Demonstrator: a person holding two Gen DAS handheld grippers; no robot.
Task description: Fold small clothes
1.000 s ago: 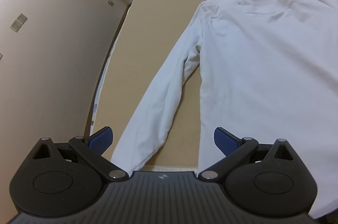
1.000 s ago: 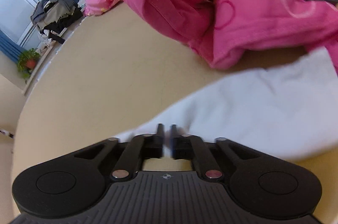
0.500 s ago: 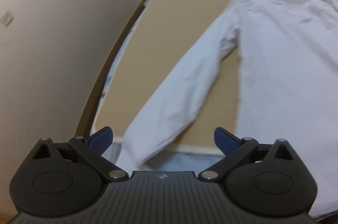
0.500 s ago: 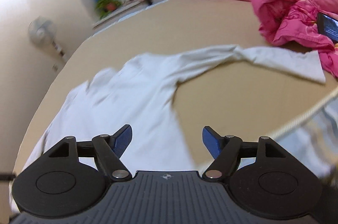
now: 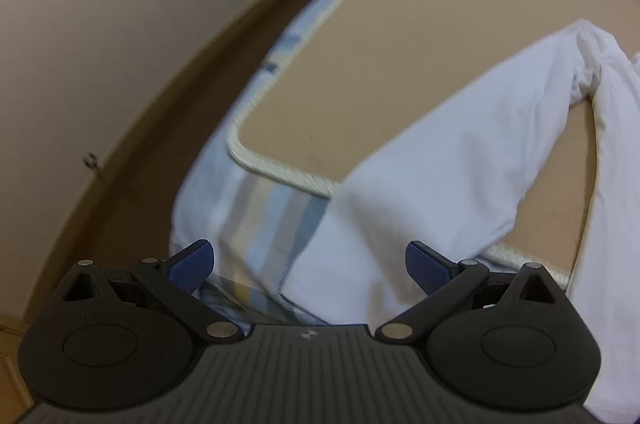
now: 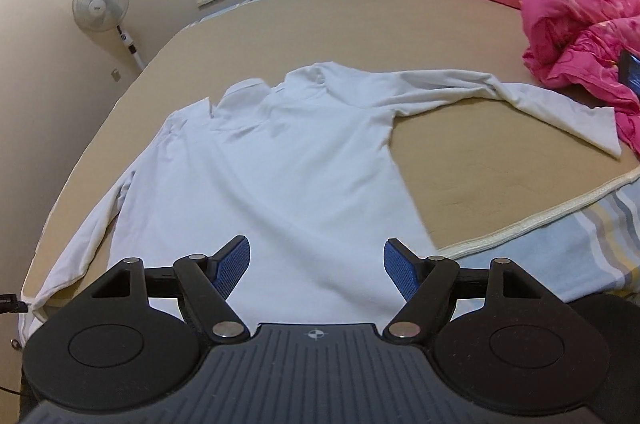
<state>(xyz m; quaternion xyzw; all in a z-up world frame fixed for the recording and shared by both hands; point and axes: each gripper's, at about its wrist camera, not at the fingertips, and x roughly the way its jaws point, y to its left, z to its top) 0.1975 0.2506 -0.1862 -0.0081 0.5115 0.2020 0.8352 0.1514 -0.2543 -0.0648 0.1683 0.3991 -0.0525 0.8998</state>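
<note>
A white long-sleeved shirt (image 6: 280, 160) lies flat on the tan bed mat (image 6: 360, 20), collar at the far end and both sleeves spread out. In the right wrist view its right sleeve (image 6: 560, 104) reaches toward the pink quilt. My right gripper (image 6: 316, 260) hangs open above the shirt's hem with nothing between its blue pads. In the left wrist view the shirt's left sleeve (image 5: 460, 152) runs over the mat's corded edge, its cuff hanging past the corner. My left gripper (image 5: 310, 264) is open just above that cuff, touching nothing.
A pink quilt (image 6: 580, 24) is heaped at the right of the bed. A standing fan (image 6: 102, 4) is by the wall at the left. A striped sheet (image 5: 260, 216) shows below the mat's corner, with brown floor (image 5: 140, 144) and wall beyond.
The right gripper opened off the right sleeve, rose and swung back over the shirt's hem. The left gripper slid left to the mat's corner, over the left sleeve's cuff.
</note>
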